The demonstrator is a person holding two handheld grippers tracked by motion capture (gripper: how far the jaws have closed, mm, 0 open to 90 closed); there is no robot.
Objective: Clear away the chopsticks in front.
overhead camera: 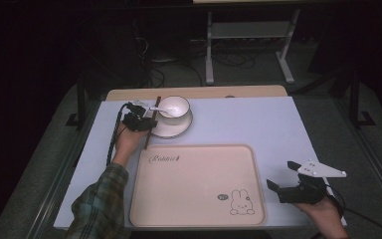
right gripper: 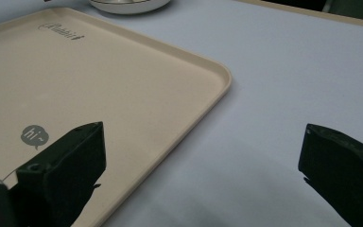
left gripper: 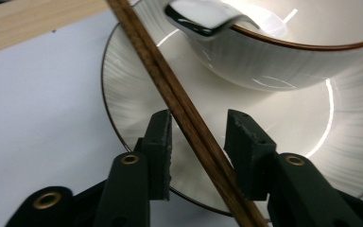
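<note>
A pair of brown wooden chopsticks [overhead camera: 147, 142] lies across the left rim of a white saucer [overhead camera: 175, 130]. On the saucer stands a white bowl [overhead camera: 175, 105] with a white spoon [overhead camera: 158, 108] leaning in it. My left gripper [overhead camera: 140, 121] is open over the saucer's left edge. In the left gripper view the chopsticks [left gripper: 189, 118] run between its two jaws, the left pad almost touching them, above the saucer [left gripper: 123, 85], the bowl [left gripper: 274, 61] and the spoon [left gripper: 203, 19]. My right gripper [overhead camera: 282, 175] stands wide open and holds nothing, just right of the beige tray [overhead camera: 197, 184].
The beige tray [right gripper: 99, 85] with a rabbit drawing lies bare at the front middle of the white table [overhead camera: 258, 124]. A wooden strip [overhead camera: 194, 92] runs along the table's far edge. Beyond it stand a metal rack [overhead camera: 248, 35] and cables on the floor.
</note>
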